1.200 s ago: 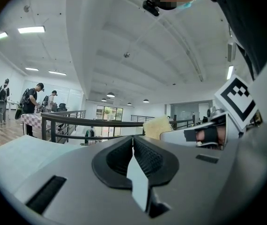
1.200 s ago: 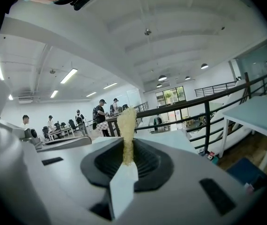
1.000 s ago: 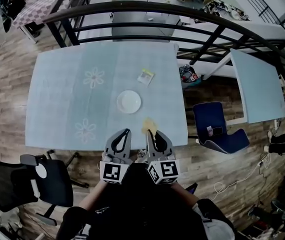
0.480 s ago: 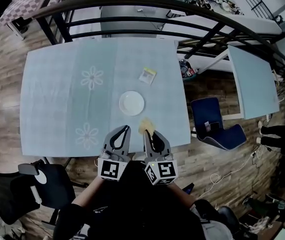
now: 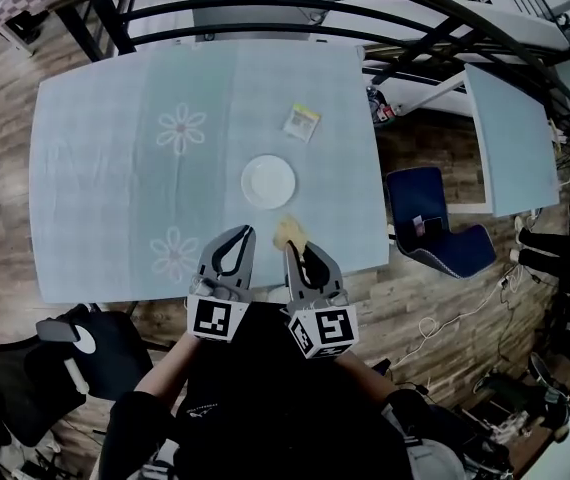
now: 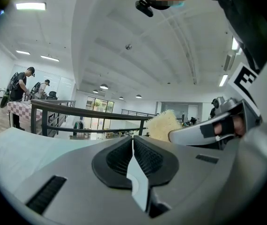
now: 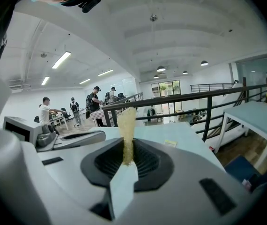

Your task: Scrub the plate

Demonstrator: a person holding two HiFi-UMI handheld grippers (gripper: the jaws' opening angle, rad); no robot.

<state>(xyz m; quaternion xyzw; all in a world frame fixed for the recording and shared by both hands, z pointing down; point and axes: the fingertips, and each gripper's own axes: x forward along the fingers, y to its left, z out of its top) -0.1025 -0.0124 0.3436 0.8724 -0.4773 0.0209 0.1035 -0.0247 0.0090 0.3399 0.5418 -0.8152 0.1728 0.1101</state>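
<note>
Currently you are holding both grippers low in the head view, tips reaching over the near edge of the desk [image 5: 95,168]. Your right gripper [image 5: 295,251] is pinching a yellow sponge [image 5: 287,231]. In the right gripper view the sponge is standing upright between the pads, its top poking out above the jaws. Your left gripper [image 5: 237,238] is sitting just beside it toward frame left, pressed together with nothing between; the left gripper view is showing the two pads meeting along one seam. The two grippers are lying close and roughly parallel, not touching.

The white plate [image 5: 268,181] is resting flat on the desk near frame centre, just above the sponge in the picture and apart from it. A small yellowish packet [image 5: 302,121] is lying farther up the desk, to the upper right of the plate. Pale flower prints [image 5: 183,128] are showing on the desk cover left of the plate. A blue chair [image 5: 430,236] is standing off the desk's right edge, and a black chair [image 5: 55,363] is sitting at lower left.
</note>
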